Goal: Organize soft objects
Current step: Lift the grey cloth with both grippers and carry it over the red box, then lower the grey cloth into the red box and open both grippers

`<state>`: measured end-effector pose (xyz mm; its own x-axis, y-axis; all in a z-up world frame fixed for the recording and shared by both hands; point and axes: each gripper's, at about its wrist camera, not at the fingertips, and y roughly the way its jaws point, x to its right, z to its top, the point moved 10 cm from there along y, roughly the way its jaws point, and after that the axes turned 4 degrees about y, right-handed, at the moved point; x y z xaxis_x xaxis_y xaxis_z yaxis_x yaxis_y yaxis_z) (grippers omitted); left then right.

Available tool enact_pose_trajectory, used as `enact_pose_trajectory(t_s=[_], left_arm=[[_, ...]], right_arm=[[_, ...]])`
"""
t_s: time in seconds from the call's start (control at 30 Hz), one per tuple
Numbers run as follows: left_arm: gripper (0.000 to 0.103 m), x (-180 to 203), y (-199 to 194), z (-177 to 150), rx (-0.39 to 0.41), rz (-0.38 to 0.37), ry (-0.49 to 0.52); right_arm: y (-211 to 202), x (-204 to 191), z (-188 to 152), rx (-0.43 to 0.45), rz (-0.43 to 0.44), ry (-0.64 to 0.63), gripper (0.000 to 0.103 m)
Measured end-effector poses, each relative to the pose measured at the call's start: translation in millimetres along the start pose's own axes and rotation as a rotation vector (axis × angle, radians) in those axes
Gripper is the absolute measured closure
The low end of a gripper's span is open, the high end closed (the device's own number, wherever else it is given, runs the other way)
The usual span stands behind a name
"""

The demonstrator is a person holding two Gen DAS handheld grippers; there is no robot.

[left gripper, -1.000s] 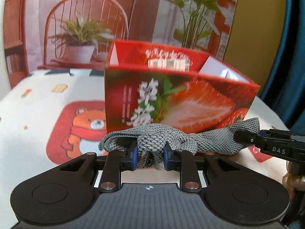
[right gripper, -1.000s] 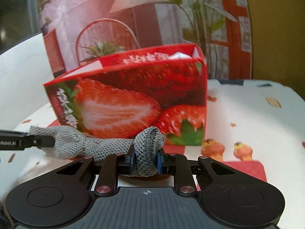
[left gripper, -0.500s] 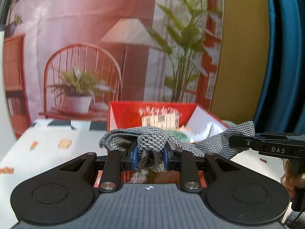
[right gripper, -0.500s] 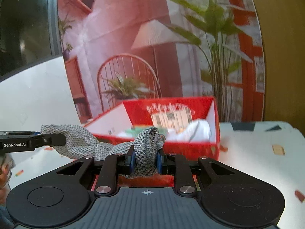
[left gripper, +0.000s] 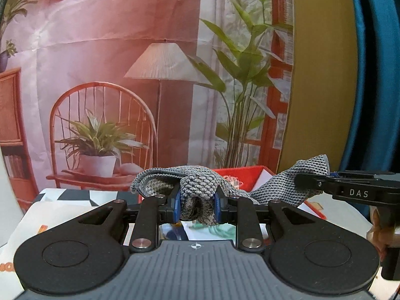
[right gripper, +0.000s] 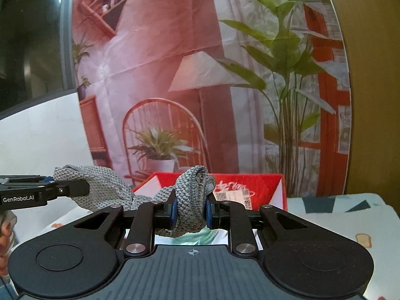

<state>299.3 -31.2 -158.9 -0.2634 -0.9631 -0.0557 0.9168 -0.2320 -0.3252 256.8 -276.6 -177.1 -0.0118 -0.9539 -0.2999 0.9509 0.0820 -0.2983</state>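
Note:
A grey knitted cloth (left gripper: 200,187) hangs stretched between both grippers. My left gripper (left gripper: 196,206) is shut on one end of it. My right gripper (right gripper: 191,210) is shut on the other end (right gripper: 192,195). The cloth is held above the open red strawberry box (right gripper: 265,187), whose far wall and white inner flaps show behind the fingers. The box also shows in the left wrist view (left gripper: 250,175). Something white and pale green lies inside the box (right gripper: 207,235), mostly hidden by the grippers. The right gripper appears at the right of the left wrist view (left gripper: 312,182), the left gripper at the left of the right wrist view (right gripper: 70,190).
A printed backdrop with a chair, lamp and plants (left gripper: 150,75) stands behind the table. The tablecloth with cartoon prints (right gripper: 350,220) spreads right of the box. A blue curtain (left gripper: 375,75) hangs at the far right.
Both grippers have lifted the cloth from in front of the box to above its open top and moved forward. The box has dropped lower in both views.

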Motion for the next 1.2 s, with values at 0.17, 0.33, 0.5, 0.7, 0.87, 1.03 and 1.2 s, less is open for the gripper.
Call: enact_pose_trajectory(t_s=[0.17,0.33,0.5,0.7,0.87,1.03,1.2], left_arm=[[0.077,3.8,33.7,7.2,-0.036,-0.010,0.018],[0.077,2.9,74.0,-2.1,-0.105,-0.016,0.005],[0.077,8.1,102.3,-28.0,-0.198,-0.049,-0.002],[0.077,2.0,113.1,-48.3,-0.257,-0.043,-0.004],[0.076,0.3,111.1,-47.8,-0.258,-0.033,0.001],[0.046,2.6,97.4,-37.3,-0.223,-0.022,0.016],[0.012,3.5,73.1,-22.6,-0.166,-0.016,0.019]], right_arm=[[27.5,13.4,8.9,-0.003,-0.066,0.040,0.084],[52.2,24.6,2.3,-0.019,-0.139,0.035,0.084],[73.5,31.4,-23.2,-0.084,-0.181,0.016,0.084],[84.7,42.8,-49.2,-0.142,-0.202,0.034,0.084],[83.4,46.1,-53.2,-0.152,-0.206,0.035,0.084],[77.6,44.6,-50.4,-0.134,-0.209,0.018,0.069],[59.4,40.8,-43.4,-0.108,-0.218,-0.016,0.047]])
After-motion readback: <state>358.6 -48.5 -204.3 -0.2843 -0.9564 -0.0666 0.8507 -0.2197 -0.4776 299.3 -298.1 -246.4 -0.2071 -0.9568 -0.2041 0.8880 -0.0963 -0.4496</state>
